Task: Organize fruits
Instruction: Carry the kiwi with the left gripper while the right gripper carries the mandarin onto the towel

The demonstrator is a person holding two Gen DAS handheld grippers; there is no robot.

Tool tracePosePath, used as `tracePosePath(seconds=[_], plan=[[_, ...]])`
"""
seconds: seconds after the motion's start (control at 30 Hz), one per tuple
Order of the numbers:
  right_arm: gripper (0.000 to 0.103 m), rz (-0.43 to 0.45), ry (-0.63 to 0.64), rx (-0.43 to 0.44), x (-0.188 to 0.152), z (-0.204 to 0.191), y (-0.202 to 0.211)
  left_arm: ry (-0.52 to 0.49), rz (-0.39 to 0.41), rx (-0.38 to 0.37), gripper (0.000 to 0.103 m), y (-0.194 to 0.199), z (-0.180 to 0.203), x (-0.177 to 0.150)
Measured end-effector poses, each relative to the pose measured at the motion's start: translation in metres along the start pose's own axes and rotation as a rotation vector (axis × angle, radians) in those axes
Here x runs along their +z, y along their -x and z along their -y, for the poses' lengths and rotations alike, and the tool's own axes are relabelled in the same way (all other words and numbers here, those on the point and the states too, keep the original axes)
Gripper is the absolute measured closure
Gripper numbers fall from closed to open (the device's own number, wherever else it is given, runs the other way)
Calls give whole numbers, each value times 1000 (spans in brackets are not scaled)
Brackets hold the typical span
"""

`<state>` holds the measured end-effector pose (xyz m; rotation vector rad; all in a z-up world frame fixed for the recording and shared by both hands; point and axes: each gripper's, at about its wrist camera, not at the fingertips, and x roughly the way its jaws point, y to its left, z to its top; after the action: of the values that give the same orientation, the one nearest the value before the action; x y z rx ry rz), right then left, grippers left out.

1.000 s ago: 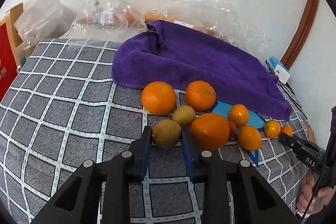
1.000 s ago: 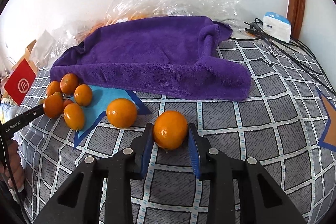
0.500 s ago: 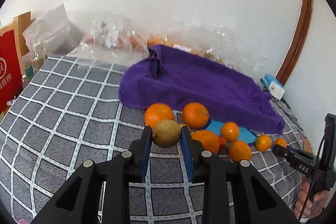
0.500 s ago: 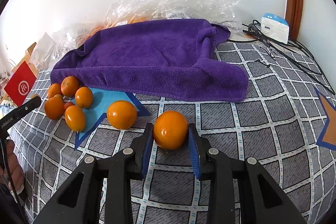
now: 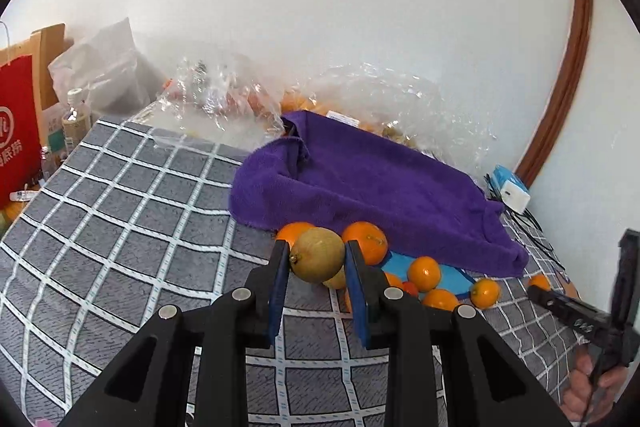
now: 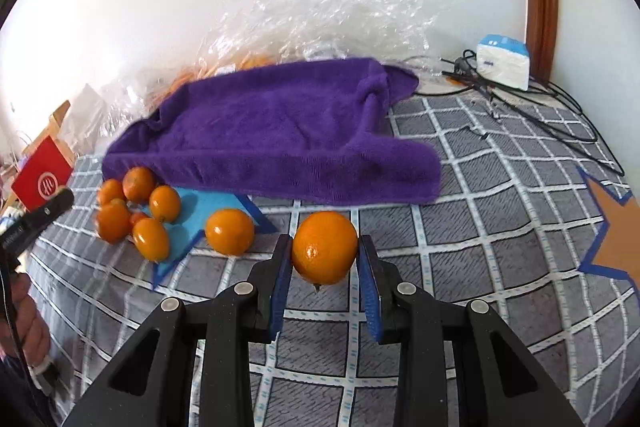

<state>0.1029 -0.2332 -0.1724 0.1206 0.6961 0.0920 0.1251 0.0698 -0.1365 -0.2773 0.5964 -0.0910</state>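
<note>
Nearest the left wrist camera, the left gripper (image 5: 318, 263) is clamped on a brownish-green fruit (image 5: 317, 254), its blue pads pressing both sides; the fruit seems to hang clear of the checked cover (image 5: 132, 227) (a bedspread, by its look). Nearest the right wrist camera, the right gripper (image 6: 325, 259) is closed on an orange (image 6: 324, 247), also apparently off the cover.

The step in hand looks like carrying both fruits away to be sorted. Done well, each grip holds steady on the widest part of its fruit, since round skins slip forward out of flat pads if the squeeze eases or the gripper tips down too steeply.

Just beyond the held fruits lies the pile of oranges (image 6: 136, 211) on and around a blue star patch (image 6: 200, 211), with one loose orange (image 6: 229, 231) near the right gripper. Each carry should pass above these (a nudge would send them rolling).

Farther off, a purple towel (image 6: 276, 131) is spread, with crinkled plastic bags (image 5: 224, 99) against the wall behind it. Where each sort belongs the views do not show.
</note>
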Motion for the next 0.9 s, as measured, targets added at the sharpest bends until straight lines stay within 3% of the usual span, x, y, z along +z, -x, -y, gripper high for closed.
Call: tracePosePath(seconds=[0.23,0.43,0.63,0.9], plan=[[71,63,19,-6,52,-7,26,11,29,15,76,25,10,44],[71,110,45,-21,101,-12,22,-31,66,105,76,27,24,99],[71,130,58,-28,146,-16,-2,-28,80,143,76,4,28,140],[71,121,35,-22,181,-12,-53,-42,29,141,76,-54,46,159]])
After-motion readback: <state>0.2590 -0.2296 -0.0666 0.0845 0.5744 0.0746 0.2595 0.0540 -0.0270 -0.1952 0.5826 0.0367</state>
